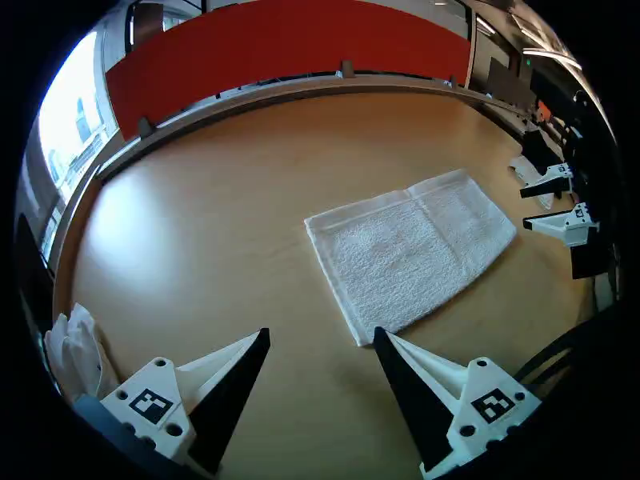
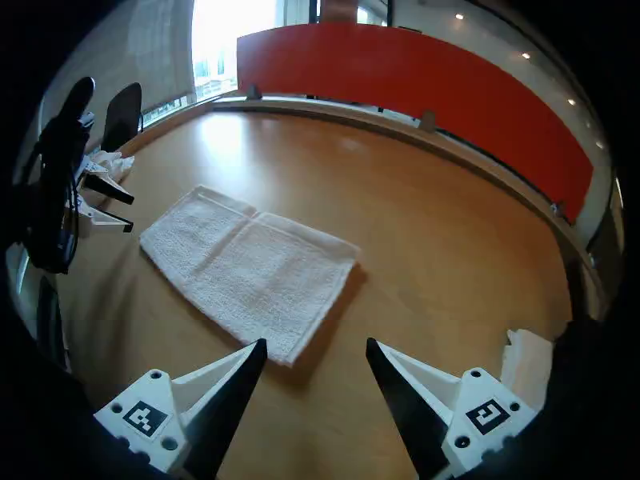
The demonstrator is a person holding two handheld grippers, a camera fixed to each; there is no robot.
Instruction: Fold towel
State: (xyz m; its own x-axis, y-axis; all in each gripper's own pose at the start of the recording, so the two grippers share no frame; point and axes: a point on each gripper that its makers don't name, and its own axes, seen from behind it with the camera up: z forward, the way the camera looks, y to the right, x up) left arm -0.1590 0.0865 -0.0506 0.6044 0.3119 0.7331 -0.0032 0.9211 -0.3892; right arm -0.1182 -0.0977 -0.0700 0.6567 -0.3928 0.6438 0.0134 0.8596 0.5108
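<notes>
A white towel [image 1: 408,252] lies flat on the wooden table [image 1: 240,200], folded into a rectangle with a seam across one end. In the left gripper view my left gripper [image 1: 320,340] stands open just short of the towel's near corner, nothing between its fingers. Beyond the towel's far end, my right gripper [image 1: 524,209] is open too. In the right gripper view the towel [image 2: 248,268] lies just ahead of my open right gripper [image 2: 316,348], whose left finger is near the towel's near edge. The left gripper [image 2: 131,214] is open at the towel's far side.
A red partition [image 1: 280,48] runs along the table's far edge [image 2: 416,80]. Crumpled white cloths lie at the table's sides [image 1: 72,344] [image 2: 528,364] [image 2: 112,166]. Dark chair backs [image 2: 120,112] stand behind the left gripper. Bare wood surrounds the towel.
</notes>
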